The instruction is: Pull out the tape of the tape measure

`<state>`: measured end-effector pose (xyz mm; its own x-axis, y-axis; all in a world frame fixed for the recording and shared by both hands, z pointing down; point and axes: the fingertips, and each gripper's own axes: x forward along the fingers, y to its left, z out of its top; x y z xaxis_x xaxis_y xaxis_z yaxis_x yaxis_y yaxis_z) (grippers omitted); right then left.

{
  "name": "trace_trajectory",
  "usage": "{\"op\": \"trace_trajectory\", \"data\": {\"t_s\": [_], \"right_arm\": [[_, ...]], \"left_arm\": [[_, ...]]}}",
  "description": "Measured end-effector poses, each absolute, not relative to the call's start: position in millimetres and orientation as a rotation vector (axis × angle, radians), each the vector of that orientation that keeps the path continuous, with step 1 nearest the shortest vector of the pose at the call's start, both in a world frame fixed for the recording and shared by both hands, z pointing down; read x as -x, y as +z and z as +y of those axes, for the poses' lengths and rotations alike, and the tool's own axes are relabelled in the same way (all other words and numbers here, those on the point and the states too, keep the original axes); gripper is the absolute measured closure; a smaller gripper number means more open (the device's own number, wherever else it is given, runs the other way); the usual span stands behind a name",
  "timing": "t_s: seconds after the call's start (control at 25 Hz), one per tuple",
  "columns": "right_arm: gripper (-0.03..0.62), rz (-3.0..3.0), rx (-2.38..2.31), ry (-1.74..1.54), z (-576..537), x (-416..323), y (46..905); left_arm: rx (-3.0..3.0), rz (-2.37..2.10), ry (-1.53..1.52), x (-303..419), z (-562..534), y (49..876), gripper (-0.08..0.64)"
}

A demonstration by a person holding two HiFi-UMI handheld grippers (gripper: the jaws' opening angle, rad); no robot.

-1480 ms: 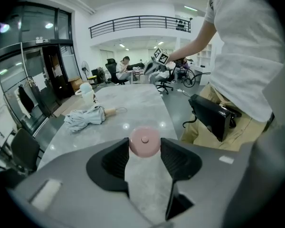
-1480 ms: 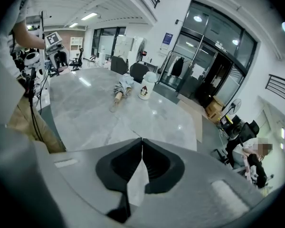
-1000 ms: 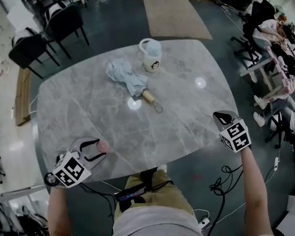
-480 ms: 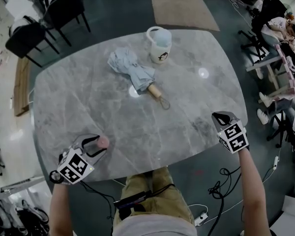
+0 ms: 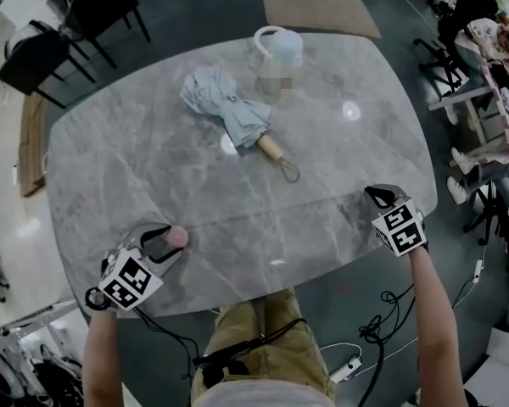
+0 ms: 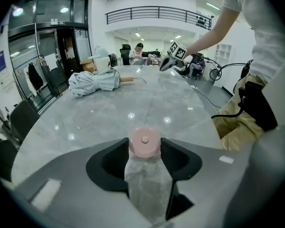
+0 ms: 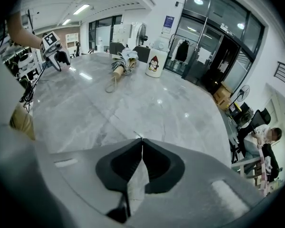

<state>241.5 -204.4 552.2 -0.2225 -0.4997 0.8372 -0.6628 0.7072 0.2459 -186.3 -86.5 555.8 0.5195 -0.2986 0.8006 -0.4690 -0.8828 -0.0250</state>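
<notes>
The tape measure (image 5: 178, 236) is a small round pink case near the table's front left edge. My left gripper (image 5: 170, 241) is shut on it, one jaw on each side. The left gripper view shows the pink disc (image 6: 144, 137) pinched between the dark pads, its centre button facing the camera. No tape shows outside the case. My right gripper (image 5: 378, 197) hovers at the table's front right edge, shut with nothing in it; its fingertips (image 7: 141, 141) meet in the right gripper view. The two grippers are far apart.
A folded light-blue umbrella (image 5: 229, 117) with a wooden handle lies at the middle back of the grey marble table (image 5: 322, 168). A white mug (image 5: 277, 58) stands behind it. Black chairs (image 5: 42, 53) stand at the far left, and cables (image 5: 382, 329) lie on the floor at my right.
The head view has shifted slightly. Both grippers keep about the same places over the table, with the left one still on the pink case.
</notes>
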Motion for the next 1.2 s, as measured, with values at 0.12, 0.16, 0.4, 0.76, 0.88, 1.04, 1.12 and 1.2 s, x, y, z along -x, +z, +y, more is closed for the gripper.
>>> {"op": "trace_trajectory", "data": {"t_s": [0.12, 0.16, 0.4, 0.76, 0.88, 1.04, 1.12, 1.2], "right_arm": [[0.583, -1.864, -0.889, 0.192, -204.9, -241.5, 558.7], [0.583, -1.860, -0.888, 0.193, -204.9, -242.0, 560.3], [0.583, -1.853, -0.898, 0.202, -204.8, -241.1, 568.8], [0.581, -1.843, -0.908, 0.214, -204.4, -238.6, 572.9], [0.581, -1.833, -0.899, 0.208, -204.9, -237.5, 574.3], [0.570, -1.840, -0.909, 0.216, -204.9, -236.8, 573.0], [0.553, -1.843, -0.922, 0.225, -206.3, -238.2, 571.9], [0.537, -1.845, -0.931, 0.229, -207.8, -239.0, 570.9]], "left_arm": [[-2.562, -0.652, 1.303, 186.3, -88.8, 561.6, 0.330], [-2.563, -0.650, 1.305, 186.0, -89.6, 562.8, 0.331], [-2.550, -0.644, 1.321, 187.3, -91.6, 572.8, 0.330], [-2.540, -0.672, 1.311, 186.4, -93.2, 576.7, 0.328], [-2.532, -0.674, 1.297, 185.7, -93.9, 578.1, 0.330], [-2.519, -0.675, 1.297, 185.0, -92.1, 578.5, 0.339], [-2.513, -0.686, 1.294, 185.5, -92.3, 578.1, 0.337], [-2.511, -0.694, 1.294, 185.8, -92.9, 577.6, 0.337]]}}
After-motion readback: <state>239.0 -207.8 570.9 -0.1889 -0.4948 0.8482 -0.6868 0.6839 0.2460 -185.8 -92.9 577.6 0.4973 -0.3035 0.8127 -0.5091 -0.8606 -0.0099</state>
